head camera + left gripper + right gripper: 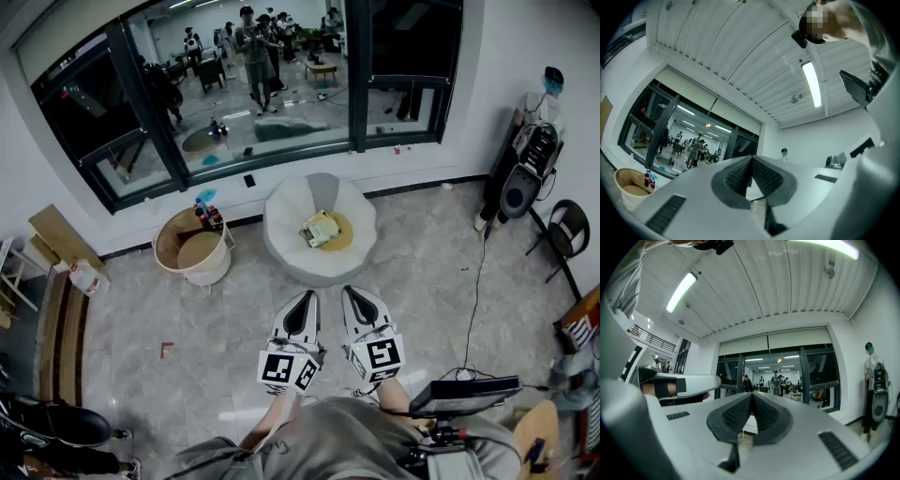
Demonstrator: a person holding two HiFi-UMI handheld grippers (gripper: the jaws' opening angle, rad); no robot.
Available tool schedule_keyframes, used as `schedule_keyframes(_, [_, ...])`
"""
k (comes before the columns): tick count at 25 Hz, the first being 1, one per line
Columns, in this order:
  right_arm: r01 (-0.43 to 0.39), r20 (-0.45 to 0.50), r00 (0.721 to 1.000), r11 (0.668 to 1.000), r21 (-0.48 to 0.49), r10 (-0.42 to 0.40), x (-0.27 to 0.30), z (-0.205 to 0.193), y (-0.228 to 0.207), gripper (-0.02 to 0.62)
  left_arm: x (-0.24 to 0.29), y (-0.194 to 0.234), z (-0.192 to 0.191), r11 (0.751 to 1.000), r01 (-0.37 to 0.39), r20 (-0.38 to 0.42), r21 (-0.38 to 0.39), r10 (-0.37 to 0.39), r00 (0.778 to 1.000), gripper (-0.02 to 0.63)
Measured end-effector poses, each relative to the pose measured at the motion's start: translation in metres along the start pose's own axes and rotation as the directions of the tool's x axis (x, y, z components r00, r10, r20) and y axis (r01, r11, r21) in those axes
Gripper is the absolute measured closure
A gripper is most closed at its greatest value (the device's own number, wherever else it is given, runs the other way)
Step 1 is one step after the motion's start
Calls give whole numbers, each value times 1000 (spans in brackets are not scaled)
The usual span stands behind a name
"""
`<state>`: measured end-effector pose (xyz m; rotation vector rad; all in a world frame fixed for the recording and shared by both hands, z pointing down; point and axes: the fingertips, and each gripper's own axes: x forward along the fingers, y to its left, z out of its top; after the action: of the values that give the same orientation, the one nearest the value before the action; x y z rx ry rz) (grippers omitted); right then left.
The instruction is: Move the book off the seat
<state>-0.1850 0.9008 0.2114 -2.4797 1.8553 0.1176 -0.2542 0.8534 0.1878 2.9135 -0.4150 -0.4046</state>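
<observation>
Grey marble floor (427, 281) was seen across most of the head view. A wide dark-framed window (356, 84) was seen along the top of the frame, with several people visible behind the glass.

A white petal-shaped seat (286, 220) was placed at upper centre, just below the window wall. A round tub (187, 253) was set to its left, close beside it but apart, and bottles (208, 216) were stood at the tub's upper rim. A black chair (567, 227) was seen at the right edge.

The left gripper (304, 296) and right gripper (352, 292) were held side by side at lower centre, below the seat and well apart from it, both pointed toward it. In the left gripper view, the left gripper (751, 160) was seen with its jaws pressed together and nothing between them. In the right gripper view, the right gripper (752, 397) was seen the same way, pads closed on each other and empty.

The book (321, 228) was laid flat in the middle of the seat, on a yellow cushion (343, 234), untouched by either gripper.
</observation>
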Motion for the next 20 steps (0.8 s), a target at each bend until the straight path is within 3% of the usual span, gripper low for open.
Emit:
schedule_keyframes(10, [0, 8, 1000, 1000, -4, 1, -20, 4, -6, 581, -5, -19, -5, 1000, -11, 3, 11, 11, 1000, 594])
schedule_keyframes(16, [13, 1, 1000, 997, 81, -13, -18, 1, -27, 581, 6, -19, -9, 999, -31, 3, 10, 31, 1000, 594])
schedule_keyframes(20, [-44, 7, 999, 993, 114, 44, -13, -5, -38, 581, 12, -19, -14, 998, -52, 9, 36, 52, 999, 594])
